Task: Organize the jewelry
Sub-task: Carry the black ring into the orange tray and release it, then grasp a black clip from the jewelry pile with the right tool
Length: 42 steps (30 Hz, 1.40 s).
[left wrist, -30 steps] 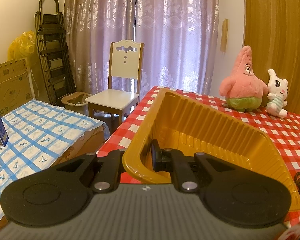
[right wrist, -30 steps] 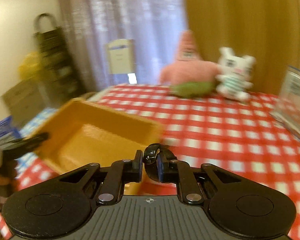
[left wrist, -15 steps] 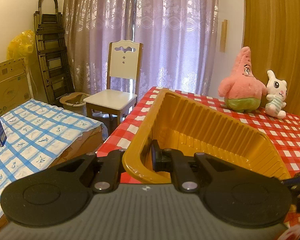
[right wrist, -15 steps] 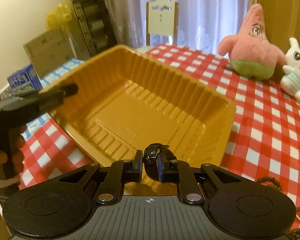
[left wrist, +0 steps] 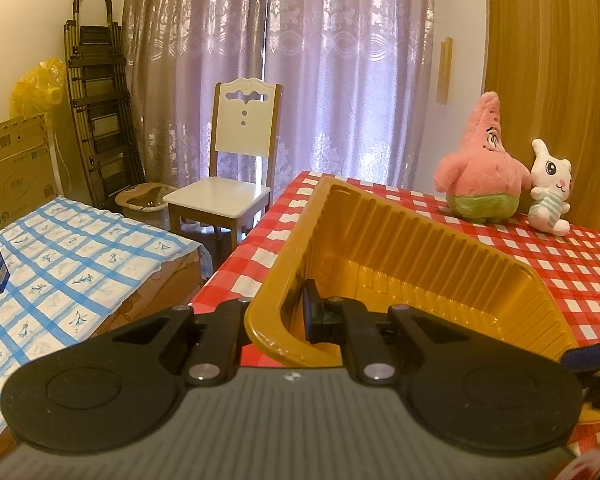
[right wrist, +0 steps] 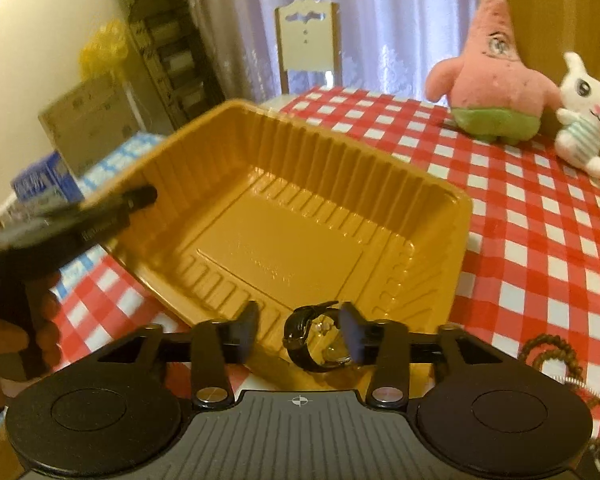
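Watch dropping into the tray on the checked table

The red-and-white checked tablecloth [right wrist: 540,232] is carrying a ribbed golden-yellow plastic tray [right wrist: 292,216], tipped up on one side. The left gripper [left wrist: 276,316] is clamping the tray's near rim between its closed jaws. The right gripper [right wrist: 300,328] is hanging over the tray's near edge; its jaws have just been opening, and the black-strapped wristwatch [right wrist: 314,338] is sitting between them, apart from the left finger, whether touching the right pad I cannot tell.
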Motion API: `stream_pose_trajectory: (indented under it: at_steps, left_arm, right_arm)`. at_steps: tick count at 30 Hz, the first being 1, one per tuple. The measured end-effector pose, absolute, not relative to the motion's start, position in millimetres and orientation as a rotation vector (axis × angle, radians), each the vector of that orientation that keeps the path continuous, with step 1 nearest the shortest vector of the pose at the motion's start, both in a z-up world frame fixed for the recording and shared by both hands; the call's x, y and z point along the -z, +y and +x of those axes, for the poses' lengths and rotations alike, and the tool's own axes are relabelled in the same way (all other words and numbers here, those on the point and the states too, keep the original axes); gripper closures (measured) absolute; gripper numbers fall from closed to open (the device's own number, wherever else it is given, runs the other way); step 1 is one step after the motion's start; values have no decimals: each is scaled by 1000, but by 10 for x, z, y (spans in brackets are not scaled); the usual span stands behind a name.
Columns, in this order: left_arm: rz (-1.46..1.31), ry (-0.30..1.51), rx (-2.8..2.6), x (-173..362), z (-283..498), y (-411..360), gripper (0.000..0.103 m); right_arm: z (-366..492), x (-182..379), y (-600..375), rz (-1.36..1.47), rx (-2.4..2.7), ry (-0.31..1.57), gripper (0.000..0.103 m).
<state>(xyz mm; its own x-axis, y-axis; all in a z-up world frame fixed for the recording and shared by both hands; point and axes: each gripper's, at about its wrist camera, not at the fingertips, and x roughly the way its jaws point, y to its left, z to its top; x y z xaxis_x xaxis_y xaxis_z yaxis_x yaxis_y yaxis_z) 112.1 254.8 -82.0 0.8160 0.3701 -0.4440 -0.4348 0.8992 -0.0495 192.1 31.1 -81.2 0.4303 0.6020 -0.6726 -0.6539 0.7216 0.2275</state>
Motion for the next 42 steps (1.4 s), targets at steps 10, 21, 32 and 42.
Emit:
stream_pose_trajectory:
  at_steps: [10,21,32,42]
  left_arm:
    - [-146,443,-425,830,1143,2558,92]
    - [-146,443,-428,832,1133,2573,92]
    - [-146,443,-428,835,1115,2570,92]
    - [-143,444,-427,839,1115,2573,92]
  right_arm:
    - [1758,610,-346,18,-670,762,55]
    - [1551,663,-1044,54,-516,823,55]
    - [1475,739,-1543,98,-345,860,55]
    - [1678,930,-2024,180,-123,900,55]
